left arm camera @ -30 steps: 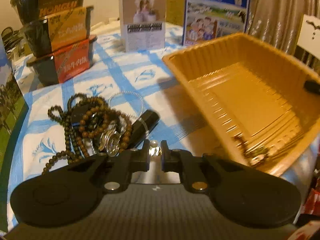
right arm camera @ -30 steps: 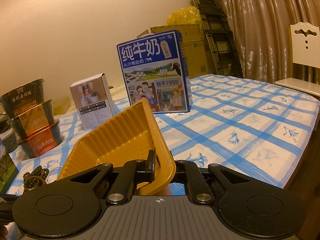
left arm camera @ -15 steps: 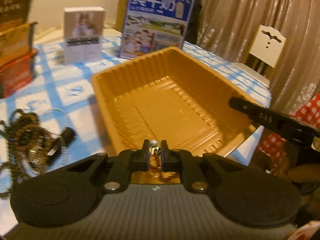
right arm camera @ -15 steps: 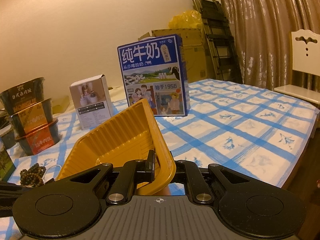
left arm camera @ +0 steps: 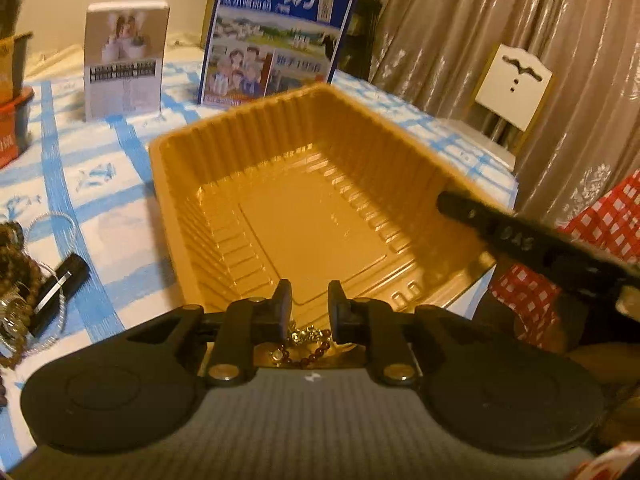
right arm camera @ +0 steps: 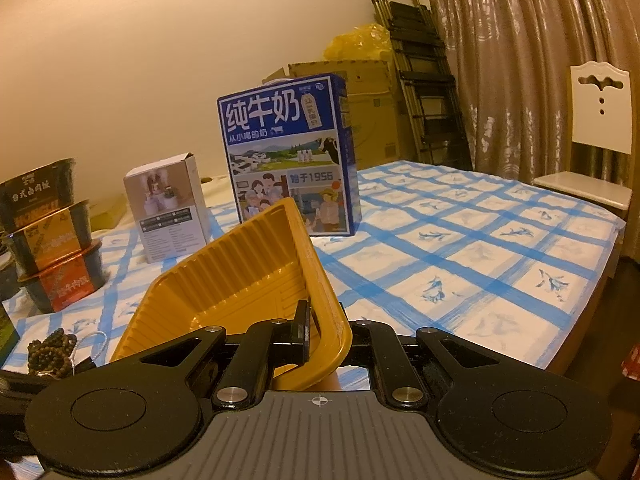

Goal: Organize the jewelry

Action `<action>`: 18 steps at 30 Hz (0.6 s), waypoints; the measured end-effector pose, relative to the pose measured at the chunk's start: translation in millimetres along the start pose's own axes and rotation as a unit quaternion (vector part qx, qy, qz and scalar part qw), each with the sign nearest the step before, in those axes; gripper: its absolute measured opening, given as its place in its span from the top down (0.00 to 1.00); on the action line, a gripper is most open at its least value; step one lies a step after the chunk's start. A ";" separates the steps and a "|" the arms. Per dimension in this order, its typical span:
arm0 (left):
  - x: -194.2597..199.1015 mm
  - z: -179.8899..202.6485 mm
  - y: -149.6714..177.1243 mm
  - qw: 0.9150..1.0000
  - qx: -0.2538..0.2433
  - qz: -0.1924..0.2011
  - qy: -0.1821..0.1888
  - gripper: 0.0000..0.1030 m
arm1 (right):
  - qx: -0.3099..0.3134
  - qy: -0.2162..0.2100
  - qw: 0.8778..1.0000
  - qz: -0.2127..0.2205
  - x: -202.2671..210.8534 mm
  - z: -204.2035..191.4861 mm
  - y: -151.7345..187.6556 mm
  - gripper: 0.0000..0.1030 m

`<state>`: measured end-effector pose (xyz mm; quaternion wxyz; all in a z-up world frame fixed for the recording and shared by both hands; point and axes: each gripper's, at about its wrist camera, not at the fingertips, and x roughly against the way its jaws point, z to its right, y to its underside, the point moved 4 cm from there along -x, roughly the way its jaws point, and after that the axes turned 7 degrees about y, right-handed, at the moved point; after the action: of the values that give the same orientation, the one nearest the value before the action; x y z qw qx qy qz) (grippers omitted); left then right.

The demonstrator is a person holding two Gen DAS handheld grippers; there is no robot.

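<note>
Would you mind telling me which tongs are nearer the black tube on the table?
Left. The left tongs hover over the tray beside the black tube; the right tongs grip the tray's opposite rim.

Glossy ribbed plastic tray (left arm camera: pixel 280 184) on a matt printed tablecloth (right arm camera: pixel 460 248); glossy cardboard milk box (right arm camera: pixel 288 152).

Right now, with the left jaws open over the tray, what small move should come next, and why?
Probably swing the left gripper back to the bead pile for another piece: its jaws stand apart, a beaded chain lies below them in the tray, and the right gripper holds the tray's rim.
</note>
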<state>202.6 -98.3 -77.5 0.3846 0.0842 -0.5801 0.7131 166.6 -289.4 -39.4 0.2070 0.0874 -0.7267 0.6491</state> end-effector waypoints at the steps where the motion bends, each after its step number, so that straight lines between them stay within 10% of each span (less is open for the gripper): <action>1: 7.1 -0.8 -1.3 1.000 -0.002 0.009 -0.003 0.83 | 0.000 0.001 1.000 0.000 0.0 0.4 0.1 0.90; 18: 103.6 -113.5 26.5 0.981 0.014 0.020 -0.192 0.83 | 0.014 0.012 1.000 -0.007 -8.8 -7.0 0.9 0.92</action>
<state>151.0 48.8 -74.5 0.2505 0.2135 -0.6349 0.6990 175.4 -283.7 -43.3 0.2188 0.0876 -0.7144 0.6589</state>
